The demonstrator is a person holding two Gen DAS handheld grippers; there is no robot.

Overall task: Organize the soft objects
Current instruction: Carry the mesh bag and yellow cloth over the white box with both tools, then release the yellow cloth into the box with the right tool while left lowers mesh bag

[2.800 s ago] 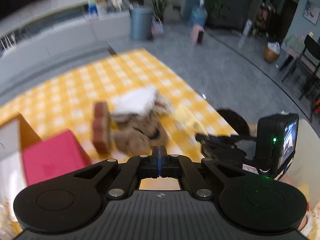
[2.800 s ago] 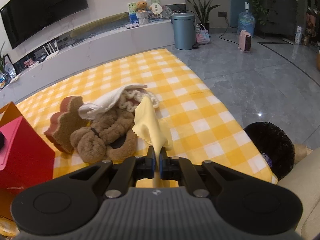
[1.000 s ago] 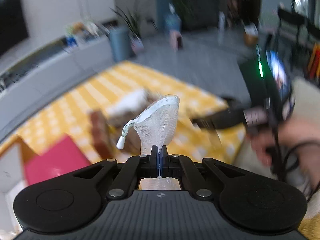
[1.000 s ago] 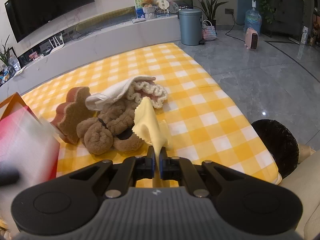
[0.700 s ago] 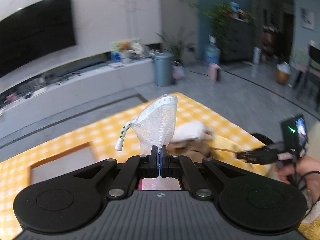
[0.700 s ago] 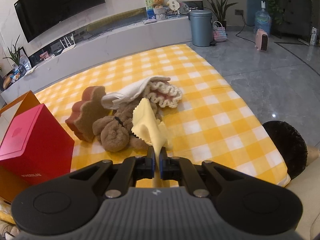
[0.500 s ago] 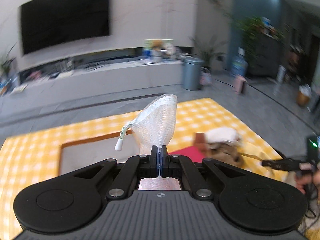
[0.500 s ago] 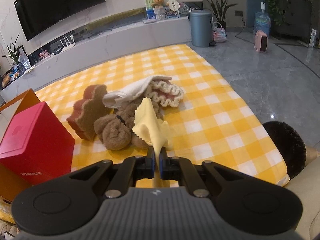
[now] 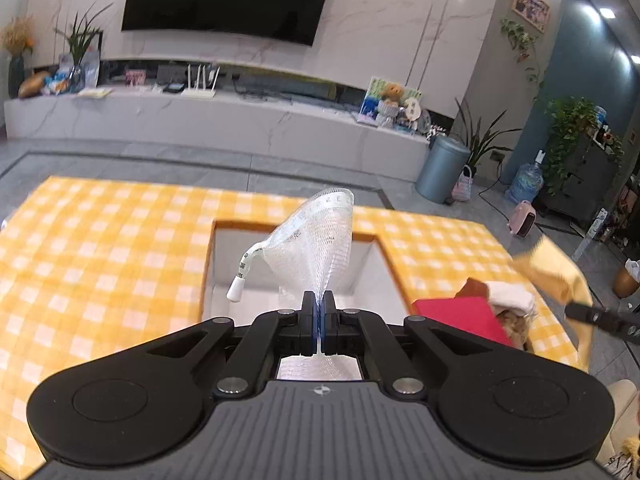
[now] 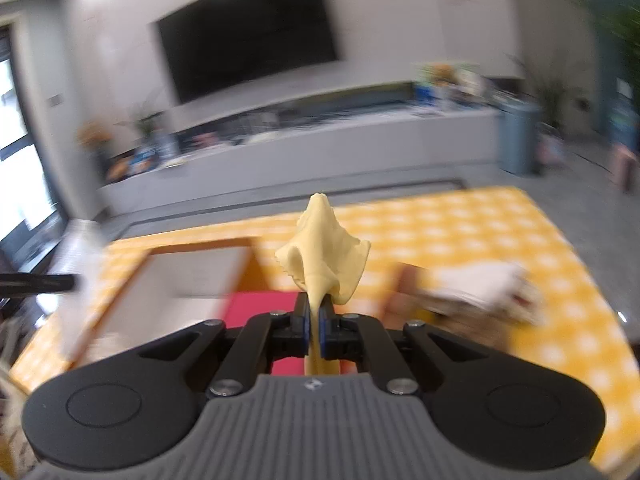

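Note:
My left gripper (image 9: 319, 302) is shut on a white mesh bag (image 9: 316, 236) with a drawstring toggle; it hangs over an open orange box (image 9: 218, 264) with a white inside. My right gripper (image 10: 315, 304) is shut on a pale yellow cloth (image 10: 324, 248), which sticks up from the jaws. The right wrist view is blurred; the same box (image 10: 188, 276) lies ahead to the left. The other soft things, a white cloth (image 9: 512, 294) and a brown plush (image 9: 516, 326), lie at the right in the left wrist view. There the right gripper (image 9: 600, 316) shows at the far right edge with the yellow cloth (image 9: 548, 268).
A red box (image 9: 460, 316) stands right of the orange box, close to the soft pile. A yellow checked cloth (image 9: 100, 248) covers the table. Beyond it are grey floor, a low TV bench (image 9: 200, 116) and a grey bin (image 9: 440, 168).
My left gripper has swung left with the mesh bag, from facing the soft pile to over the orange box. My right gripper has risen and turned left, carrying the yellow cloth.

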